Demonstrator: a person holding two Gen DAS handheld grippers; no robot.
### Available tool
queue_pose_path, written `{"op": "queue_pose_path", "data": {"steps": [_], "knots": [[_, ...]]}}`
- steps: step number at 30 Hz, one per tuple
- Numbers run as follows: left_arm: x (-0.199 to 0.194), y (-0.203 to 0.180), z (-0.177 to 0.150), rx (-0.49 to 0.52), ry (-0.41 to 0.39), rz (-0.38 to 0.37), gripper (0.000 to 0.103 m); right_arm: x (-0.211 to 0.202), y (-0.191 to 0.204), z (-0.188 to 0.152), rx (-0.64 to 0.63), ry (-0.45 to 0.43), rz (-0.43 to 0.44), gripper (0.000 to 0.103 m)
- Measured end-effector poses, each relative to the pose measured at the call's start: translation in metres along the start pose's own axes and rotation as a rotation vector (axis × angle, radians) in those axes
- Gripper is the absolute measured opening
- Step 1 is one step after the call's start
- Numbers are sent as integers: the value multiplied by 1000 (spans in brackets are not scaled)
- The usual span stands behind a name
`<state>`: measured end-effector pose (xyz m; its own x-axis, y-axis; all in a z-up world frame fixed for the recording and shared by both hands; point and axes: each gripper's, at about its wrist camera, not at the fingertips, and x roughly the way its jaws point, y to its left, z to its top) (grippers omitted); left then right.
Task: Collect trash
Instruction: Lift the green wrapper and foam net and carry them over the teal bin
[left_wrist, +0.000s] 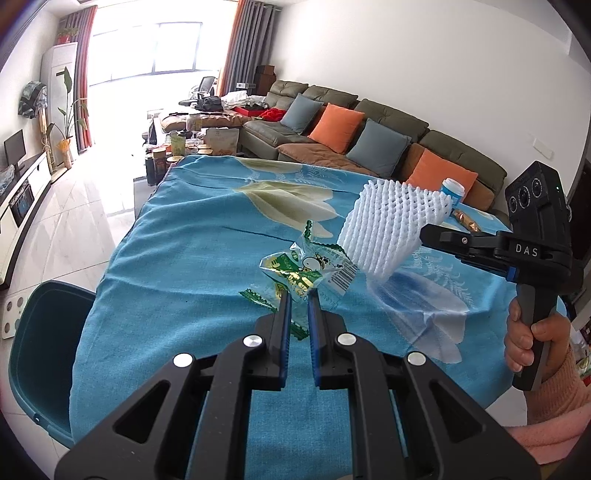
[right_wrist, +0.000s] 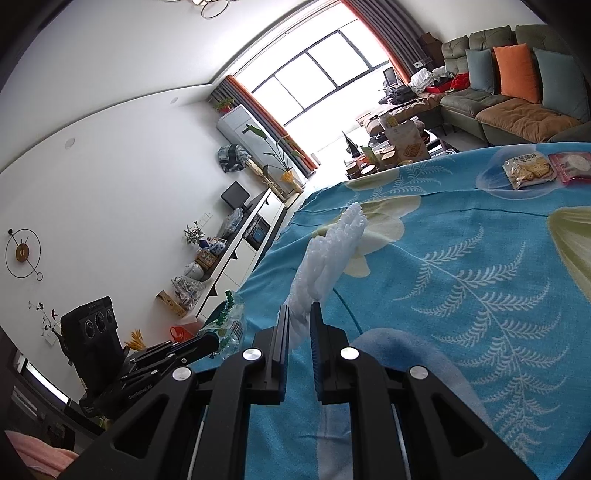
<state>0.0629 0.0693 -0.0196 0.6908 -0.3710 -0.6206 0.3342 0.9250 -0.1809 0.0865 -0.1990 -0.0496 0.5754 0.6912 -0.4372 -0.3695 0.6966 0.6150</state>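
Note:
My left gripper (left_wrist: 298, 295) is shut on a clear green-and-yellow snack wrapper (left_wrist: 306, 269) and holds it just above the blue cloth. My right gripper (right_wrist: 300, 312) is shut on a white foam fruit net (right_wrist: 325, 258), which hangs in the air over the table. In the left wrist view the net (left_wrist: 388, 229) sticks out from the right gripper (left_wrist: 428, 232) at the right, just beyond the wrapper. The wrapper also shows in the right wrist view (right_wrist: 227, 325), at the left gripper's tip.
The table wears a blue floral cloth (left_wrist: 192, 258). A teal bin (left_wrist: 40, 350) stands at its left edge. A blue-capped bottle (left_wrist: 452, 192) and a brown packet (left_wrist: 467, 221) lie far right. A cracker pack (right_wrist: 528, 171) and a pink packet (right_wrist: 572, 166) lie at the far side.

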Motion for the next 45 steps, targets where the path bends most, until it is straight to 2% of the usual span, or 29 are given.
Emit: {"op": "queue_pose_path", "data": {"steps": [45], "knots": [[-54,69,-19,-124,-40,175,10,67,51,-4,-67,118,122,10]]}}
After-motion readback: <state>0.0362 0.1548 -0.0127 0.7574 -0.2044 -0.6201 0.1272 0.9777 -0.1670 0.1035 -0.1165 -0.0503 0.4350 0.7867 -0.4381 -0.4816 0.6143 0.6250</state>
